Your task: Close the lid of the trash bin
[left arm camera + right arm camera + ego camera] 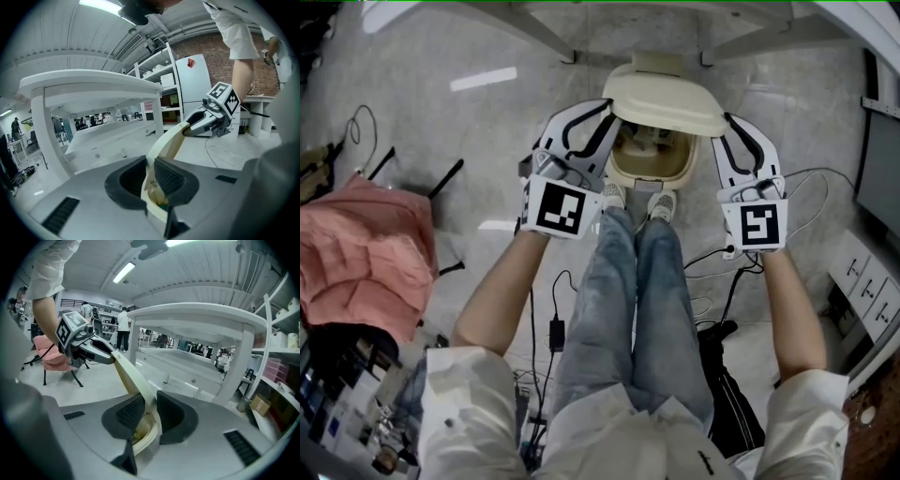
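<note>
lid point(666, 92): cream, domed, half-raised, top centre | trash bin point(623, 174): open | left gripper point(149, 180), right gripper point(151, 414): jaws pinch the lid's side edges

Bright, even light comes from ceiling strip lights point(124, 272). Both gripper views bend strongly, darkening toward the corners. Sharpness is fair.
</note>
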Tool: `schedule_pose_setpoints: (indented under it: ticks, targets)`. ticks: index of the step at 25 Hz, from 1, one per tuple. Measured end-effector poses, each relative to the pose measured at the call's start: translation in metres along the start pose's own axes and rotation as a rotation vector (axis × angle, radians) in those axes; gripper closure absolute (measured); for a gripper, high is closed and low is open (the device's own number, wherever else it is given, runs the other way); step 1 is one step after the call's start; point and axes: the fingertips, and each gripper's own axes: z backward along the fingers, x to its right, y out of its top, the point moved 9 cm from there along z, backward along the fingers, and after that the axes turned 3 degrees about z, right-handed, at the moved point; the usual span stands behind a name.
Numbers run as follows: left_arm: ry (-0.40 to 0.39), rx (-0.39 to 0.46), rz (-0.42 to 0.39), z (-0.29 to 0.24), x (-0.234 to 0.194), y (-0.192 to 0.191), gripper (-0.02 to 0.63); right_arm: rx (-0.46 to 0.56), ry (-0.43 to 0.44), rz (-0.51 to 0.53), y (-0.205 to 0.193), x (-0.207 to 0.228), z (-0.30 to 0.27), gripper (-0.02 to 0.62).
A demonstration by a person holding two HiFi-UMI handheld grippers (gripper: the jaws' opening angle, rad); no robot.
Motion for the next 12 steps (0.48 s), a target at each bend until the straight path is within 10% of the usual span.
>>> schedule_pose_setpoints:
  ticks: [12]
  targets:
    - [-0.039, -0.033, -0.026, 0.011, 0.013, -0.01, 0.534, -0.034, 0.027, 0.022, -0.008, -0.015, 0.01, 0.489]
